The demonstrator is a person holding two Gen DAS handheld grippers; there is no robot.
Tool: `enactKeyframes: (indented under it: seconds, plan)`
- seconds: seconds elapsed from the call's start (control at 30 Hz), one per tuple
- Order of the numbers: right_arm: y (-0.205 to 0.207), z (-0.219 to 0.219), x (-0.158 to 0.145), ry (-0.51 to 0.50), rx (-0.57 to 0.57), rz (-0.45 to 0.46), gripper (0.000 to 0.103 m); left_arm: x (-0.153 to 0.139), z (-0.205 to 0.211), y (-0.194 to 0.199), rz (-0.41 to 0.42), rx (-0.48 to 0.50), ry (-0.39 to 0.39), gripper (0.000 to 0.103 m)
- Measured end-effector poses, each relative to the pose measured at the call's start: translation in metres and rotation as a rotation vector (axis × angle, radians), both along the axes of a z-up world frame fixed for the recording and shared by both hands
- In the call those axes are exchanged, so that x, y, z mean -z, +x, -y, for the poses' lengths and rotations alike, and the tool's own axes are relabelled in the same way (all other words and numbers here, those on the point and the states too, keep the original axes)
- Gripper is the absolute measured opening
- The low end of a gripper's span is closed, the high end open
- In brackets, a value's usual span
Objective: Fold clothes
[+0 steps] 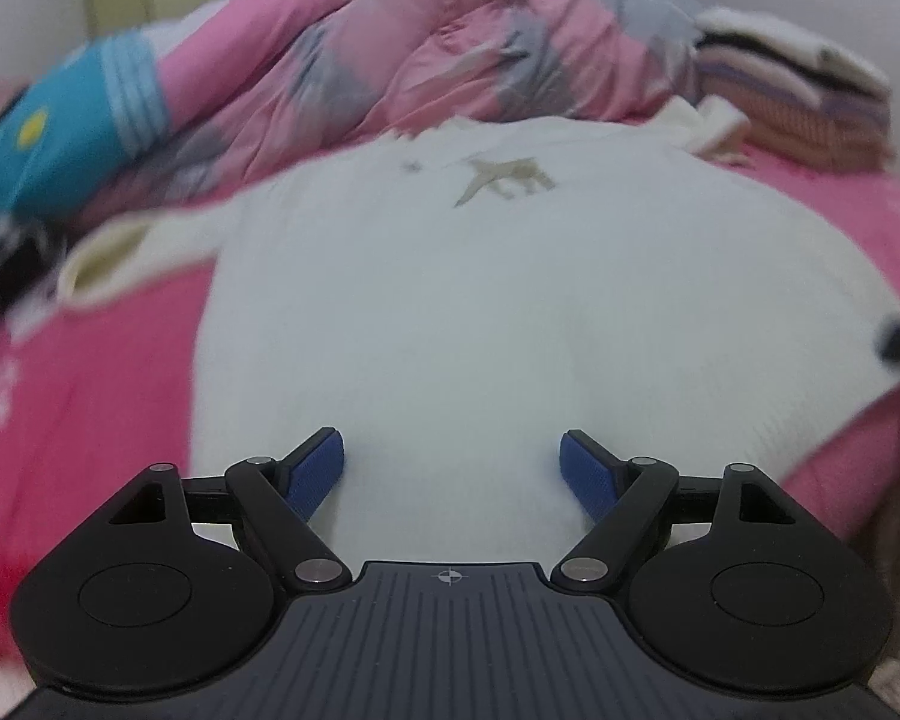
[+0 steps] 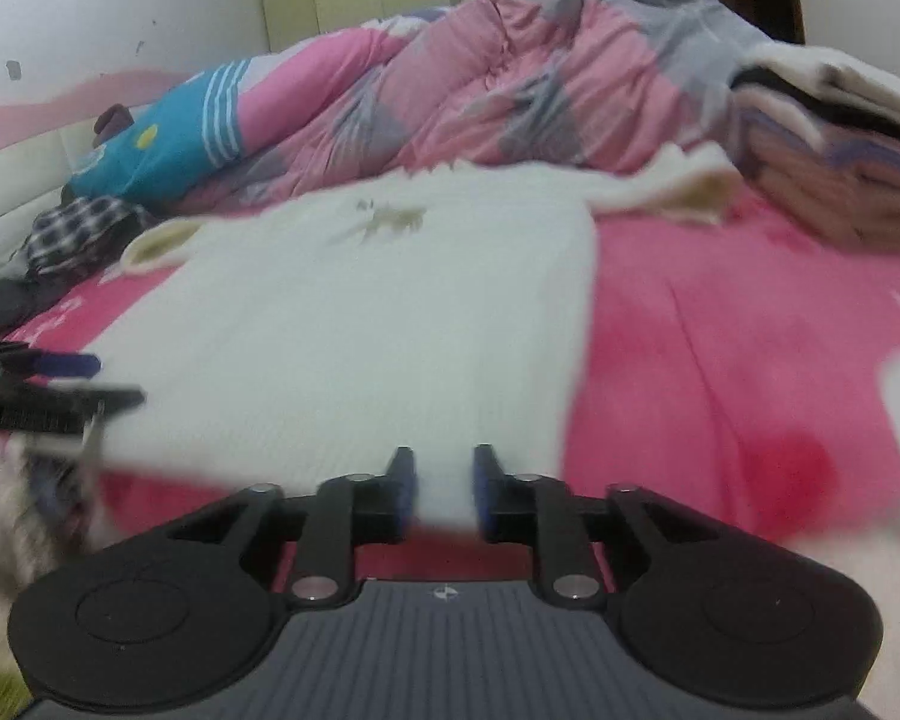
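So, white sweater [image 1: 450,300] lies spread flat on the pink bed [image 2: 750,330] straight ahead of both my grippers, chest print up, hem nearest me, a sleeve off to each side w/ the cuffs turned so a yellowish lining shows. Left gripper [image 1: 452,468] hangs over the hem w/ fingers spread wide, nothing between them; I'd guess that's so it can come down over the edge. Right gripper [image 2: 444,489] has its fingers drawn close w/ white cloth showing in the narrow gap at the hem near the sweater's right corner; looks like a pinch on the sweater, but blur there means I can't be sure the pads actually bite. Flat layout fits either a garment readied for folding or one mid-fold, can't settle which. Beyond the sweater: rumpled pink-grey quilt [image 2: 480,78], and far right of it a stack of folded clothes [image 2: 840,180], probably kept aside so the work area stays open. Both views are smeared; the print's shape is unclear, and the dark heap [image 2: 72,228] far left is unreadable.
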State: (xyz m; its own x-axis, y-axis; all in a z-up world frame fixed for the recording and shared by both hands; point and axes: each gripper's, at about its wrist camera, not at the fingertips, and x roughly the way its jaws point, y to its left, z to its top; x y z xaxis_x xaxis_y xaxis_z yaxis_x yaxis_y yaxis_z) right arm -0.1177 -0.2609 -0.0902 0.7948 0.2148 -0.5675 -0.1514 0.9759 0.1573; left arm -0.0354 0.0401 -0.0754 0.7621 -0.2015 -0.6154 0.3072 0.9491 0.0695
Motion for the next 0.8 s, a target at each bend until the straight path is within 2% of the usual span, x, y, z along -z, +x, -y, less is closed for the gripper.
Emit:
enactKeyframes:
  seconds: [0.07,0.1,0.23,0.3,0.37,0.53,0.67,0.8]
  plan:
    - [-0.018,0.003,-0.007,-0.012,-0.003,-0.045,0.029,-0.007,-0.01,-0.008,-0.023,-0.015,-0.03,0.081]
    - [-0.022,0.004,-0.014,-0.018,-0.007,-0.037,0.029,-0.011,-0.011,-0.008,-0.015,-0.017,-0.04,0.081]
    - [-0.008,0.002,-0.047,-0.005,-0.047,0.094,0.034,-0.029,-0.012,-0.003,0.04,-0.019,-0.076,0.082]
    - [0.022,-0.005,-0.059,0.016,-0.069,0.139,0.034,-0.038,-0.012,-0.001,0.067,-0.02,-0.094,0.082]
    - [0.056,-0.014,-0.069,0.027,-0.09,0.163,0.034,-0.049,-0.009,0.015,0.118,-0.022,-0.077,0.082]
    - [0.159,-0.048,-0.079,0.08,-0.145,0.084,0.034,-0.07,-0.004,0.079,0.192,-0.037,-0.033,0.082]
    - [0.237,-0.07,-0.071,0.061,-0.165,0.013,0.034,-0.071,0.003,0.158,0.174,-0.058,0.022,0.08]
    - [0.319,-0.087,-0.054,0.033,-0.142,-0.032,0.034,-0.057,0.019,0.233,0.138,-0.034,0.057,0.078]
